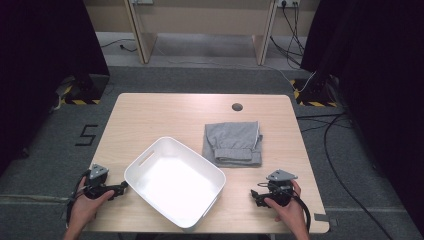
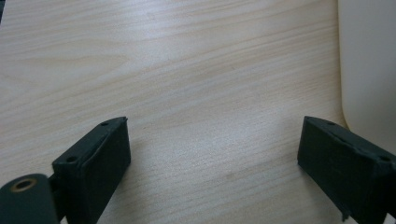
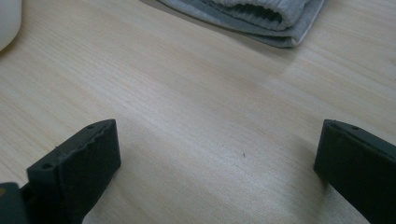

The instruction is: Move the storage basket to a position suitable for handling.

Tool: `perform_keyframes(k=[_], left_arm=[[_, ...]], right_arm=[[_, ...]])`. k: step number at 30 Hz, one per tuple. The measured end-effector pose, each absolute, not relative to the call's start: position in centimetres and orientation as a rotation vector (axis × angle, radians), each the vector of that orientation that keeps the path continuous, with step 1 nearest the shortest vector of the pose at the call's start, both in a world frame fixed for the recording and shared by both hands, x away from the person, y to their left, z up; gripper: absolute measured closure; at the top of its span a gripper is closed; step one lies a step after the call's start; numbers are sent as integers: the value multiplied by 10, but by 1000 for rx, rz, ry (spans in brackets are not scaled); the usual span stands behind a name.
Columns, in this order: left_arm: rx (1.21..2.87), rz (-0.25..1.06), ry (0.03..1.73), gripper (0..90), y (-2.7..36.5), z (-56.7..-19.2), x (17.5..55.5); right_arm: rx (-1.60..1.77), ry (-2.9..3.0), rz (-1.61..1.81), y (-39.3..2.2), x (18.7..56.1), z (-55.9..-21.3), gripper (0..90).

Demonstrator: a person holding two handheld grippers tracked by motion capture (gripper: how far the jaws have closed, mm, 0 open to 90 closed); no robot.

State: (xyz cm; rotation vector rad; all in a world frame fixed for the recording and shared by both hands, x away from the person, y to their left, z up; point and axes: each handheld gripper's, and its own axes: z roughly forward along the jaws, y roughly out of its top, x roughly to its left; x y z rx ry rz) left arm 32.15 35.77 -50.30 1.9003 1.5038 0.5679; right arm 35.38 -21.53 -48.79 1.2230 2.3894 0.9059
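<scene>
Basically nothing done yet: folded grey fabric garment (image 1: 233, 143) lies on the light wooden table (image 1: 165, 112), just beside the empty white plastic tub (image 1: 175, 181). Left gripper (image 1: 121, 188) and right gripper (image 1: 254, 196) rest near the front edge, jaws wide apart, holding nothing.

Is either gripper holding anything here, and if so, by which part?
Nothing is held. The left gripper and right gripper both stand open over bare table, apart from the folded grey garment and white bin.
</scene>
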Motion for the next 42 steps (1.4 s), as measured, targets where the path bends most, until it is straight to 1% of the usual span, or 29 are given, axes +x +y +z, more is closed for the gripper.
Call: perform_keyframes(k=[2, 3, 4, 5, 6, 7, 8, 9, 10, 12, 16, 19, 22, 28, 30, 31, 32, 33, 35, 42], left_arm=[[1900, 568, 1504, 87, 358, -503, 321], [1901, 568, 1504, 87, 358, -503, 321], [1901, 568, 1504, 87, 358, -503, 321], [1901, 568, 1504, 87, 358, -503, 322], [1900, 568, 1504, 87, 358, -503, 322], [1900, 568, 1504, 87, 358, -503, 322], [1901, 568, 1504, 87, 358, -503, 322], [1901, 568, 1504, 87, 358, -503, 322], [1901, 568, 1504, 87, 358, -503, 322], [1900, 568, 1504, 87, 358, -503, 322], [1900, 568, 1504, 87, 358, -503, 322], [1900, 568, 1504, 87, 358, -503, 322], [1901, 568, 1504, 87, 358, -503, 322], [1900, 568, 1504, 87, 358, -503, 322], [1901, 568, 1504, 87, 358, -503, 322], [1901, 568, 1504, 87, 358, -503, 322], [1901, 568, 1504, 87, 358, -503, 322], [1901, 568, 1504, 87, 358, -503, 322], [1900, 568, 1504, 87, 358, -503, 322], [1900, 568, 1504, 87, 358, -503, 322]], right_arm=[[1232, 2376, 905, -216, 354, -488, 50], [1238, 2362, 912, -217, 353, -487, 102], [1238, 2362, 912, -217, 353, -487, 102], [1234, 2342, 928, -218, 354, -486, 194], [1240, 2318, 946, -219, 354, -485, 227], [1271, 2274, 949, -221, 357, -484, 136], [1271, 2274, 949, -221, 357, -484, 136], [1289, 2239, 968, -221, 358, -481, 204], [1289, 2239, 968, -221, 358, -481, 204], [1299, 2215, 998, -221, 361, -478, 160], [1302, 2191, 1008, -217, 368, -473, 177], [1295, 2192, 1001, -212, 376, -469, 212], [1295, 2176, 1014, -208, 384, -464, 214], [1324, 2124, 1041, -194, 412, -458, 248], [1329, 2124, 1037, -191, 416, -458, 248], [1339, 2104, 1042, -184, 428, -458, 250], [1339, 2104, 1042, -184, 428, -458, 250], [1353, 2099, 1028, -178, 438, -458, 251], [1348, 2103, 1014, -173, 446, -459, 251], [1380, 2111, 929, -162, 467, -463, 236]])
